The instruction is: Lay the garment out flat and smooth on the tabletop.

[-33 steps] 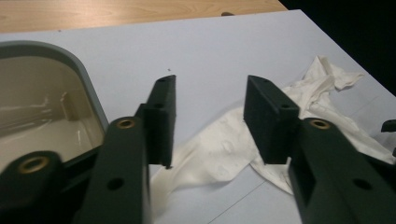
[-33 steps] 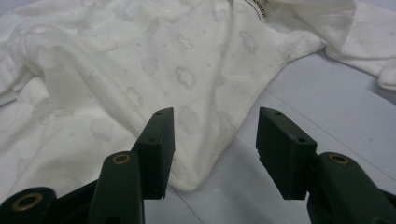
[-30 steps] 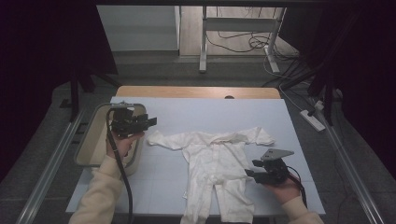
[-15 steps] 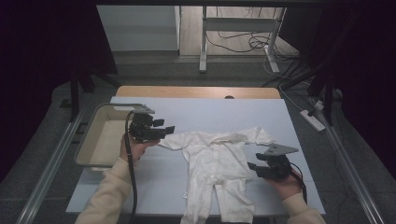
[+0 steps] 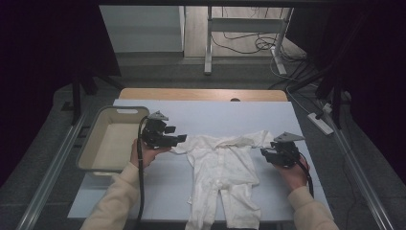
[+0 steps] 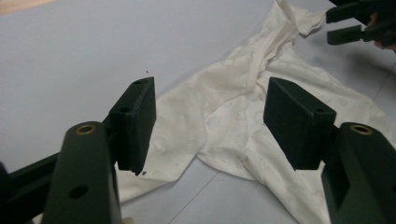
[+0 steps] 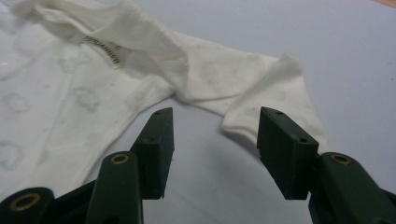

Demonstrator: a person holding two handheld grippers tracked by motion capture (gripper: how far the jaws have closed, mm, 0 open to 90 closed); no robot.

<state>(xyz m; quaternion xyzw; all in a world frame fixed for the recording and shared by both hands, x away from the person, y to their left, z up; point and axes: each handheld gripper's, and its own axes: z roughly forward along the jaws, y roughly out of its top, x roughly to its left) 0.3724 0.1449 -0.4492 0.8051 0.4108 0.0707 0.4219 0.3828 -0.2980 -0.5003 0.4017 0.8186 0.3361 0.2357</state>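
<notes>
A beige plastic rectangular tub is sitting on the left edge of the pale blue worktop, hemming in the left gripper on that side. A white cotton baby romper is lying spread between the two grippers. Bare worktop is lying open beyond the romper and around the right gripper.

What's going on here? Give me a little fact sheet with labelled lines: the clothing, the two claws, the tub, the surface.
garment: white baby one-piece suit, lying flat, legs toward the person
left claw: open, jaws have just been opening, at one sleeve, nothing pinched
right claw: open, beside the other sleeve's cuff, not gripping
tub: beige plastic basin, at the table's left edge
surface: pale blue-grey table cover
</notes>
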